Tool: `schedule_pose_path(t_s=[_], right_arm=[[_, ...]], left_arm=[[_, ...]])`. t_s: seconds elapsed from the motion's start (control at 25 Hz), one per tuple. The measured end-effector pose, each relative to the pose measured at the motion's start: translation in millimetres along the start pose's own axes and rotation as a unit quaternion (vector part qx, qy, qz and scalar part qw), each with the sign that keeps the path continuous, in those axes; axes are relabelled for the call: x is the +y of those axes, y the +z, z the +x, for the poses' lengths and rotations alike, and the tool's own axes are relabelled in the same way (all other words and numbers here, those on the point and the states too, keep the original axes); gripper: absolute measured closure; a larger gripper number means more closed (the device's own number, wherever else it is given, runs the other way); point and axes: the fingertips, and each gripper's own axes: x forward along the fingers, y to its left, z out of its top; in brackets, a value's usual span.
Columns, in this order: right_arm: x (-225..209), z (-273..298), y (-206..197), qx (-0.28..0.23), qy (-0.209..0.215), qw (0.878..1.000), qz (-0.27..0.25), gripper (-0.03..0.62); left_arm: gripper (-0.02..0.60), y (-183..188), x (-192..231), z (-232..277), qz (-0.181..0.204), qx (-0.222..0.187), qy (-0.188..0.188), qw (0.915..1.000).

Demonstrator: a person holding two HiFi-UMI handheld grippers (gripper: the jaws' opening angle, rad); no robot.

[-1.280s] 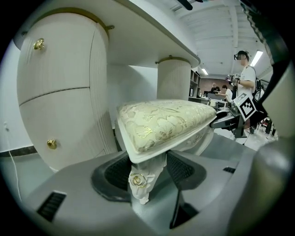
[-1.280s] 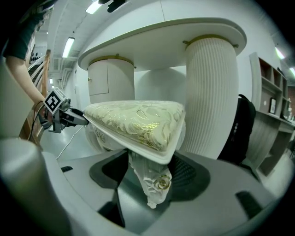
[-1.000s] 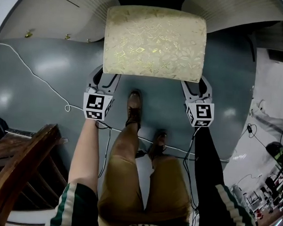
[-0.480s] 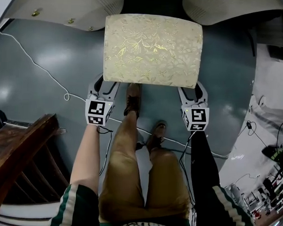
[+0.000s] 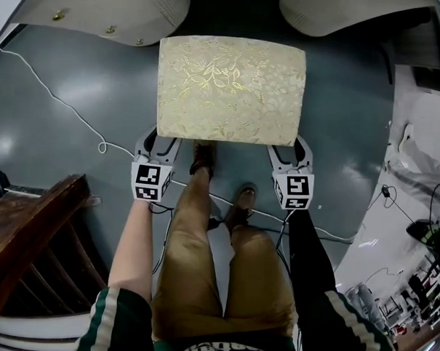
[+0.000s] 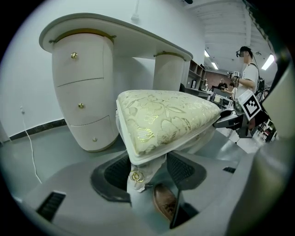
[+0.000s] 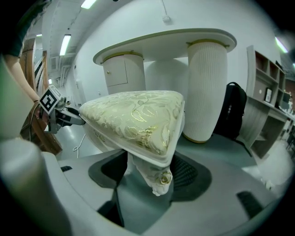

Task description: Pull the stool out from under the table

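The stool (image 5: 231, 88), with a gold-flowered cream cushion, stands on the grey floor in front of the white dressing table (image 5: 103, 10). My left gripper (image 5: 160, 143) is at its front left corner. In the left gripper view it (image 6: 146, 173) is shut on the white carved leg (image 6: 138, 184), both pads against it. My right gripper (image 5: 288, 151) is at the front right corner. In the right gripper view its jaws (image 7: 150, 173) are opening, the leg (image 7: 156, 177) standing between them with the pads just off it.
My feet (image 5: 204, 159) stand just behind the stool, between the grippers. A dark wooden chair (image 5: 27, 250) is at the lower left. A white cable (image 5: 55, 106) runs over the floor at left. A black bag (image 7: 235, 110) leans beside the table's right pedestal (image 7: 207, 92).
The stool has slid toward me, away from the table, with both grippers at its front legs. My feet have stepped back.
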Motion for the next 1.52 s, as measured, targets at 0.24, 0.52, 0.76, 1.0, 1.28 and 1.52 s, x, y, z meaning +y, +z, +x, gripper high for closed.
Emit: schedule_pose_path(t_s=[0.24, 0.52, 0.76, 1.0, 1.28, 1.52], right_arm=[[0.2, -32.0, 4.9, 0.007, -0.026, 1.0, 0.012, 0.317], [2.8, -120.0, 77.1, -0.04, -0.016, 0.999, -0.011, 0.324], [0.5, -183.5, 159.3, -0.082, -0.01, 0.995, -0.051, 0.326], [9.0, -252.0, 262.8, -0.144, -0.011, 0.987, -0.068, 0.33], [30.8, -328.7, 352.9, -0.214, 0.007, 0.972, -0.095, 0.33], [47.8, -372.2, 400.3, -0.252, 0.01, 0.963, -0.099, 0.333]], left_arm=[[0.319, 2.9, -3.4, -27.1, 0.001, 0.005, 0.033, 0.9994], [0.319, 82.0, -28.5, -108.3, 0.005, -0.052, 0.059, 0.9969], [0.319, 198.7, -68.0, -160.4, 0.044, -0.143, 0.057, 0.9872], [0.319, 320.7, -101.9, -232.9, 0.063, -0.209, 0.054, 0.9744], [0.32, 418.7, -134.2, -323.2, 0.082, -0.273, 0.063, 0.9565], [0.325, 450.5, -154.4, -367.7, 0.115, -0.29, 0.043, 0.949]])
